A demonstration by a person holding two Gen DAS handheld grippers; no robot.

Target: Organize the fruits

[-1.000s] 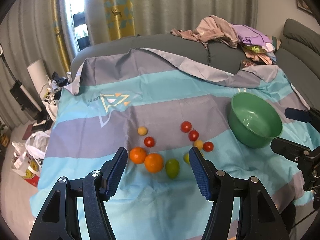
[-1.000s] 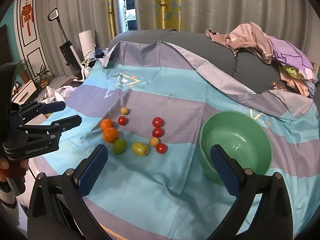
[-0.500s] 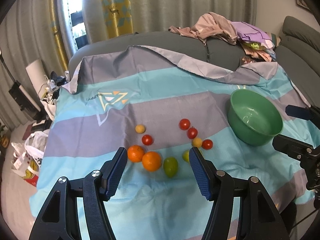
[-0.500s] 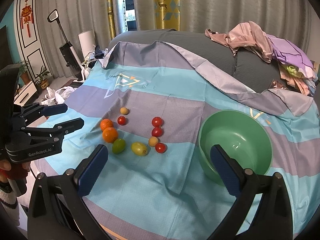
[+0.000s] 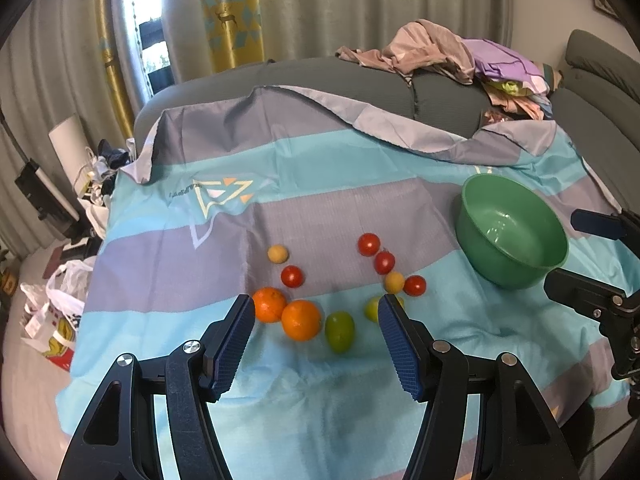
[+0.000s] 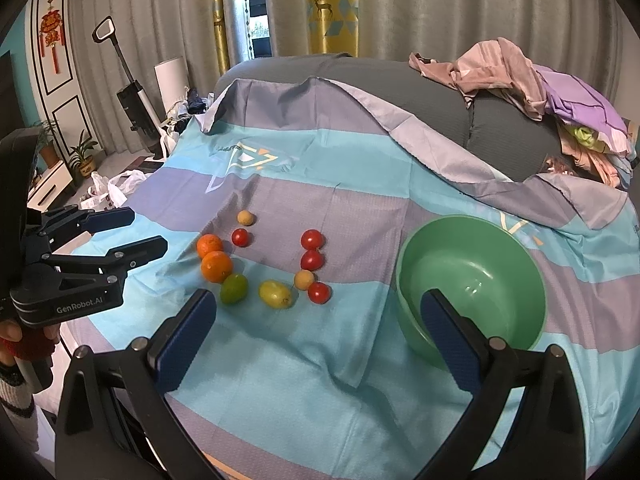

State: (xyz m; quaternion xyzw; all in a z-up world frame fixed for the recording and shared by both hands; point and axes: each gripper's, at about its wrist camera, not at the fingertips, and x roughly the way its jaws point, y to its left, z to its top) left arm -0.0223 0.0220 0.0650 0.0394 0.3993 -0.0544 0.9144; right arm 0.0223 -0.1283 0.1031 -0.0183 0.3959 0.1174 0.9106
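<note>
Spread over a grey sofa (image 6: 400, 84): a striped turquoise-and-grey cloth (image 6: 304, 380), bare and open along its near edge, folded back at the far edge. Fell away to the floor on the left side.

Left gripper (image 5: 316, 312): blue ribbed fingers (image 5: 234, 340) spread apart, nothing between the pads, held above the cloth. Seen between the fingers in the left wrist view: two round oranges (image 5: 300, 319) touching each other and one oval green fruit (image 5: 339, 330) just beside them. Partly hidden behind the right finger: an oval yellow-green fruit (image 6: 275, 294).

Right gripper (image 6: 320, 312): fingers (image 6: 448, 332) spread wide, empty, above the near rim of a round green plastic bowl (image 6: 472, 280). Bowl empty, right of the fruit, apart from it.

Farther back on the cloth: four small red tomatoes (image 6: 312, 239) and two small round yellow fruits (image 6: 245, 217), loosely grouped in two clusters.

At the sofa's right end: a heap of pink and purple clothes (image 6: 532, 80). On the floor at left: white plastic bags (image 5: 60, 300), an upright vacuum cleaner (image 6: 132, 100).
</note>
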